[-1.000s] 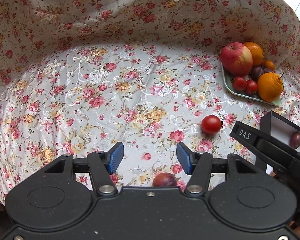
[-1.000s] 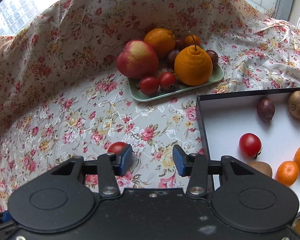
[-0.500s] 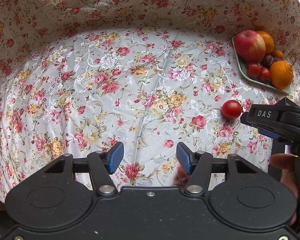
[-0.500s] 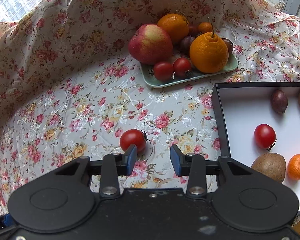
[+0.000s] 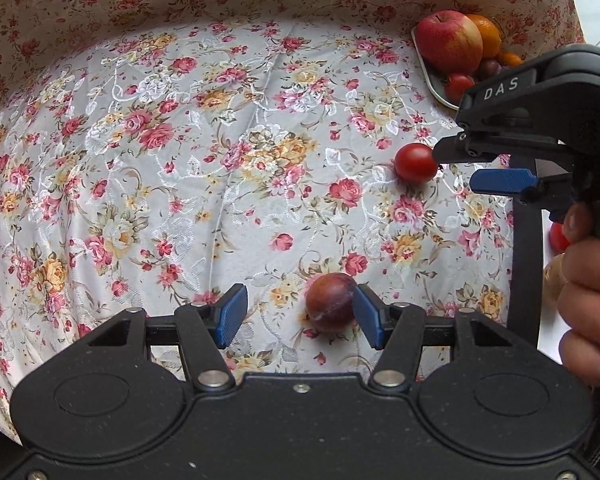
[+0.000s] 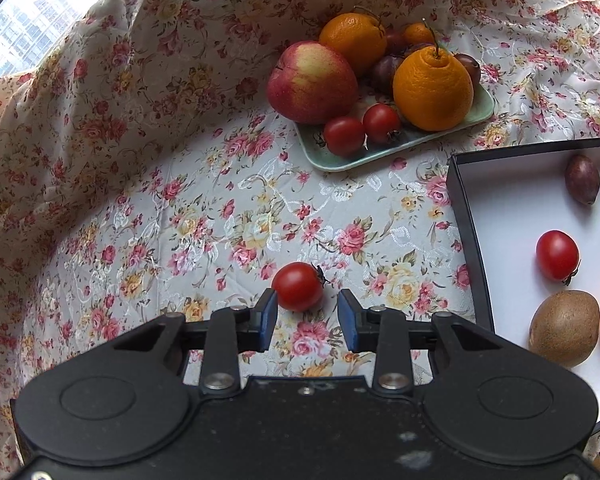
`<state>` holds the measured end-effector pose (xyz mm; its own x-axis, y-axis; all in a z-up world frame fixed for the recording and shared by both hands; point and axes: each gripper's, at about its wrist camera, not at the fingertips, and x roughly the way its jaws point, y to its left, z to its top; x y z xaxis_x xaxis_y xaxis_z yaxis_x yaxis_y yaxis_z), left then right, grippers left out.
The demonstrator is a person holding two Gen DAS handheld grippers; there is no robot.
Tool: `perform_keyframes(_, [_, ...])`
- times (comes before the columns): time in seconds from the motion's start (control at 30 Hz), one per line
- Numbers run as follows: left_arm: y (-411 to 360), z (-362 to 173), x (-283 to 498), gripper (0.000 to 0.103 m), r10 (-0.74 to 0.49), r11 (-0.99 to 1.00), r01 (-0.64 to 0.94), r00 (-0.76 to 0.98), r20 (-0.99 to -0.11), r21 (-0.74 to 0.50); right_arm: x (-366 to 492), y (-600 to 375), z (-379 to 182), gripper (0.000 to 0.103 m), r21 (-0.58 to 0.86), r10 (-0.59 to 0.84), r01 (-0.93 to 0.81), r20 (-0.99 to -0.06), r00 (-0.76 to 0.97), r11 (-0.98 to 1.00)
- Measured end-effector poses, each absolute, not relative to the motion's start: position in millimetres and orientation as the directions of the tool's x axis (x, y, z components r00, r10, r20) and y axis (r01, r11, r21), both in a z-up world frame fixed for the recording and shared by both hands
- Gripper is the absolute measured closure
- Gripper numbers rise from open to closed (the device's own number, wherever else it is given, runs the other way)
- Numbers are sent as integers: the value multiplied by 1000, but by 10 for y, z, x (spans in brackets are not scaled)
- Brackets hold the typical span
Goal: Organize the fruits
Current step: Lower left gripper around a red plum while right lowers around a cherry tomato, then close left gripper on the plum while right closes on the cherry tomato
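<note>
A dark red plum (image 5: 329, 302) lies on the flowered cloth between the jaws of my left gripper (image 5: 299, 314). It sits close against the right-hand pad, with a wide gap to the other, so this gripper is open. A small red tomato (image 6: 298, 286) lies on the cloth just at the fingertips of my right gripper (image 6: 307, 314). Those jaws are closing, and the pads do not press on the tomato. In the left wrist view the same tomato (image 5: 415, 162) shows at the right gripper's (image 5: 458, 168) tips, with a hand on the handle.
A pale green plate (image 6: 384, 148) at the back holds an apple (image 6: 312, 82), two oranges, plums and two tomatoes. A black-walled white box (image 6: 466, 236) on the right holds a plum, a tomato, a kiwi and an orange. The cloth rises in folds behind.
My left gripper came down over the plum, which now lies between its jaws. My right gripper's jaws narrowed and moved up to the tomato.
</note>
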<state>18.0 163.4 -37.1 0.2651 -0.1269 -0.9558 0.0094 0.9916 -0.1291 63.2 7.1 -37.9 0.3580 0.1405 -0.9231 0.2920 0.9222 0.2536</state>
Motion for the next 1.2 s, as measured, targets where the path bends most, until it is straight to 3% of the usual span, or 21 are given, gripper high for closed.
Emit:
perform_keyframes(0.67, [1422, -649, 243, 39, -55, 998, 37, 206, -977, -49, 662, 21, -445, 66, 273, 165, 342, -935, 315, 899])
perform_keyframes(0.73, [1428, -648, 244, 44, -61, 998, 30, 209, -976, -56, 667, 24, -453, 66, 267, 161, 340, -937, 310, 902])
perform_keyframes(0.8, [1429, -628, 257, 59, -77, 997, 37, 212, -974, -70, 672, 21, -464, 66, 267, 162, 342, -938, 305, 901])
perform_keyframes(1.2, [1982, -530, 482, 59, 30, 980, -201, 236, -971, -18, 743, 102, -528, 66, 268, 163, 358, -941, 298, 894])
